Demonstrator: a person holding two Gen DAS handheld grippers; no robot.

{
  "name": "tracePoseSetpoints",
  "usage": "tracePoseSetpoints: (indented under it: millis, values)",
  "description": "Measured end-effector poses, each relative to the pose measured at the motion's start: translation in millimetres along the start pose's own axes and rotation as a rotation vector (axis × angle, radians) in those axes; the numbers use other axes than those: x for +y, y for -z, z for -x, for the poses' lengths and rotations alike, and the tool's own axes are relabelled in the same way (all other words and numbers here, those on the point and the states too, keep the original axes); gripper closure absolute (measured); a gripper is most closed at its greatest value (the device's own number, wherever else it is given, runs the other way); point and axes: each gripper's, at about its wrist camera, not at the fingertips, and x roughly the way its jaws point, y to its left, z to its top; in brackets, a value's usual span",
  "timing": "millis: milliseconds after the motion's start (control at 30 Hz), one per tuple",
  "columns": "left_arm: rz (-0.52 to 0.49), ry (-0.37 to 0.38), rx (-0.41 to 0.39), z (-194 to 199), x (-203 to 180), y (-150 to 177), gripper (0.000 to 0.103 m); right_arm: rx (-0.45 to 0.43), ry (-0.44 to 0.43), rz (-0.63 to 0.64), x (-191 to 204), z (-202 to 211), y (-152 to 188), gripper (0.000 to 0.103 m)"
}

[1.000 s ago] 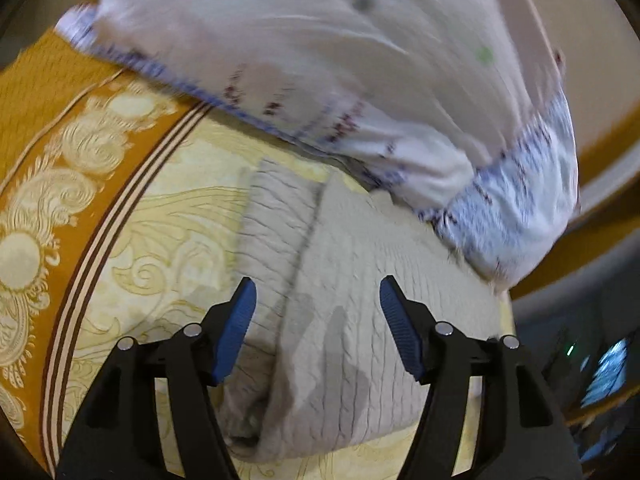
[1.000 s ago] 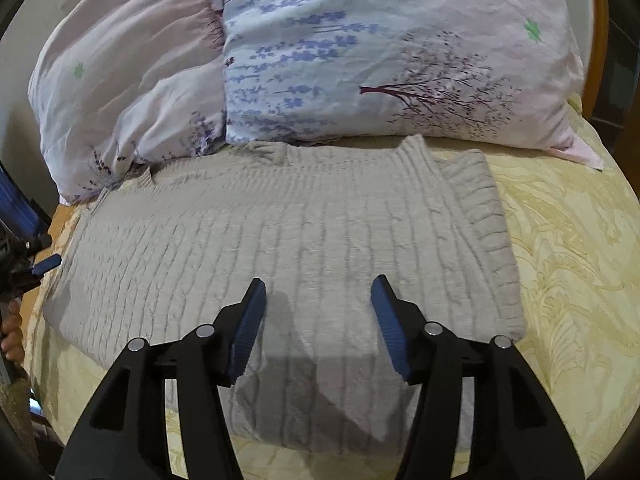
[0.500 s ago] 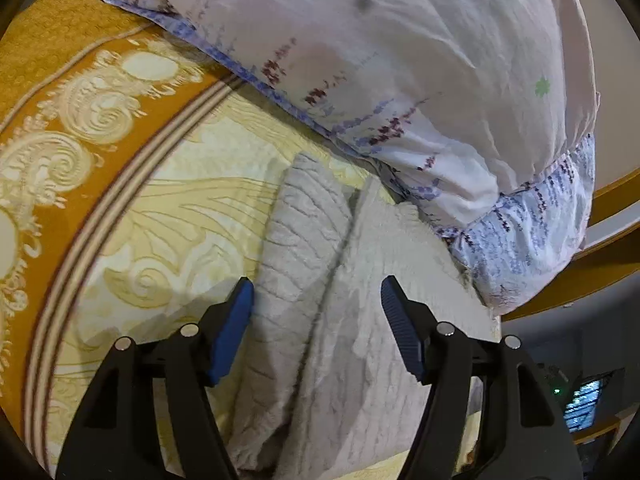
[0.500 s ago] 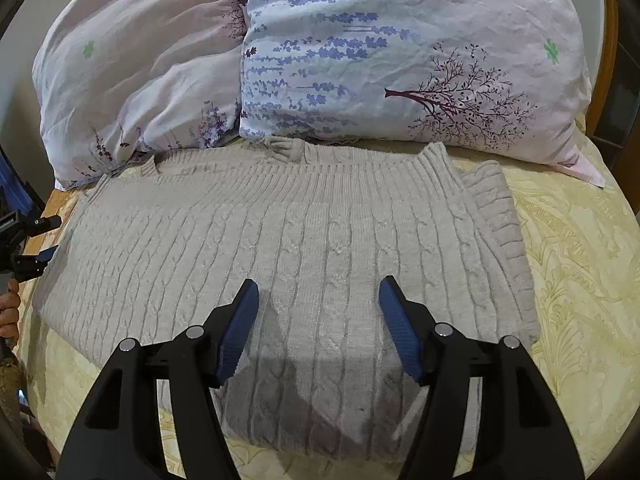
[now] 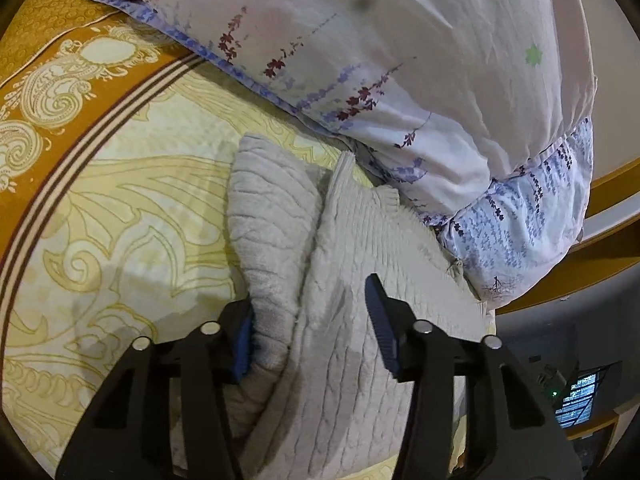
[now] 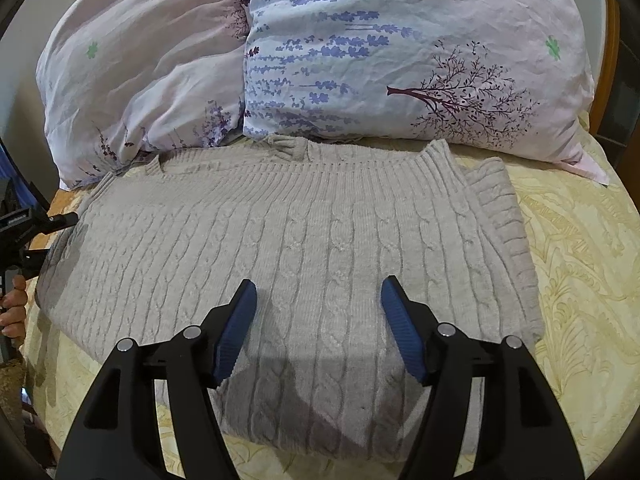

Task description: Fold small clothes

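The left gripper [image 5: 312, 324] has dropped onto the sweater [image 6: 304, 248], jaws apart; both layers may bunch. The right gripper [image 6: 318, 328], lower centre, hangs spread too.

No text, label, brand or number can be read in either view. The pillows [image 6: 400, 60] behind the sweater [image 6: 300, 248] carry only printed trees, sprigs and green flowers; the bedspread [image 5: 120, 200] under it shows only scrollwork.
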Motion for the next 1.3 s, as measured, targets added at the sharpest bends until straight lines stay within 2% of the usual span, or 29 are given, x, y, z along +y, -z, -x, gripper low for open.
tracePoseSetpoints:
  millis: [100, 167, 267, 400, 600, 900, 1167, 1300]
  values:
    - [-0.006, -0.02, 0.0, -1.4, -2.7, 1.5, 0.064, 0.001, -0.005, 0.002, -0.8, 0.9, 0.4, 0.036]
    - [0.0, -0.008, 0.007, -1.9, -4.6, 1.9, 0.079, 0.001, -0.008, 0.002, -1.4, 1.8, 0.8, 0.036]
    - [0.003, 0.03, 0.003, 1.9, -12.0, 1.7, 0.082, -0.005, -0.013, -0.018, -4.8, 3.5, 0.4, 0.036]
    - [-0.007, 0.065, -0.01, 6.9, -32.4, 2.7, 0.084, -0.006, -0.028, -0.044, -12.8, 7.0, -0.1, 0.036]
    - [-0.019, 0.161, -0.023, 9.8, -72.7, 7.9, 0.085, -0.018, -0.037, -0.059, -24.7, 15.5, -1.0, 0.036]
    - [-0.05, 0.279, 0.013, -20.7, -146.1, 29.9, 0.086, -0.062, -0.068, -0.101, -47.4, 28.1, 3.1, 0.036]
    - [-0.084, 0.315, 0.111, -75.9, -202.0, 61.2, 0.086, -0.097, -0.077, -0.125, -71.1, 41.9, 4.4, 0.036]
    - [-0.054, 0.316, 0.219, -122.3, -212.8, 83.7, 0.083, -0.097, -0.078, -0.157, -83.9, 44.0, 3.8, 0.036]
